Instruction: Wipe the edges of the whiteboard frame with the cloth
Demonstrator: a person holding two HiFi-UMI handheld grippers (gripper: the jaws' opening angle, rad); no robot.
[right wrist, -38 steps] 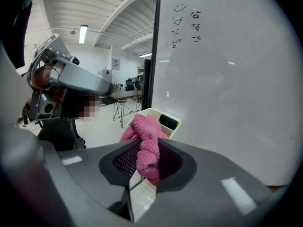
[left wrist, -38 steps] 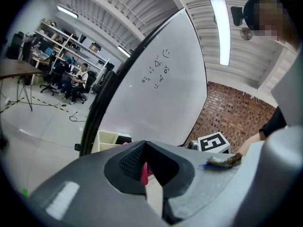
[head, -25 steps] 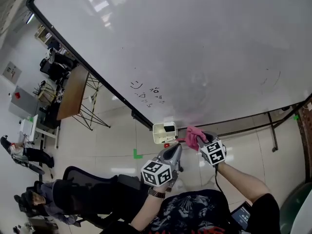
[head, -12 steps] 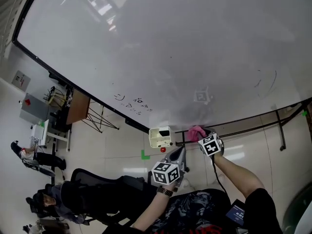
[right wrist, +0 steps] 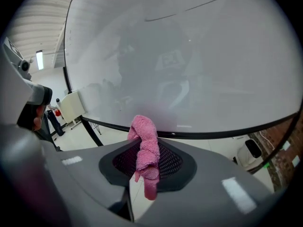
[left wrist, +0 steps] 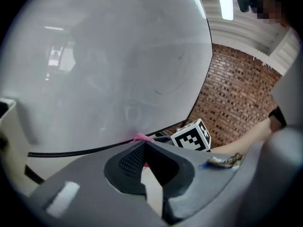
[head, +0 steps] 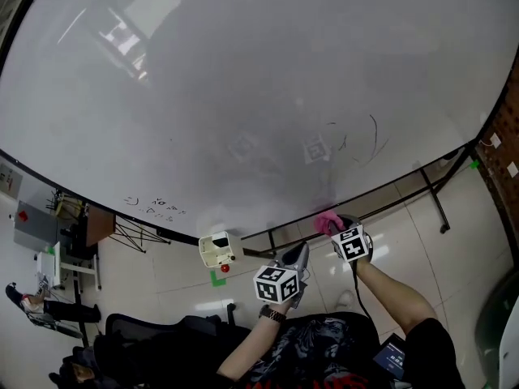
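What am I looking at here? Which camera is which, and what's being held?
There is no robot: a person holds a two-jaw gripper in each hand. The head view comes from a camera on the person's head, looking down along a whiteboard. The other two views come from cameras riding on each gripper, looking along its jaws. The right gripper is shut on a pink cloth, held right at the board's black bottom frame. The left gripper is shut and empty, held lower, off the board. The marker cubes are part of the grippers.
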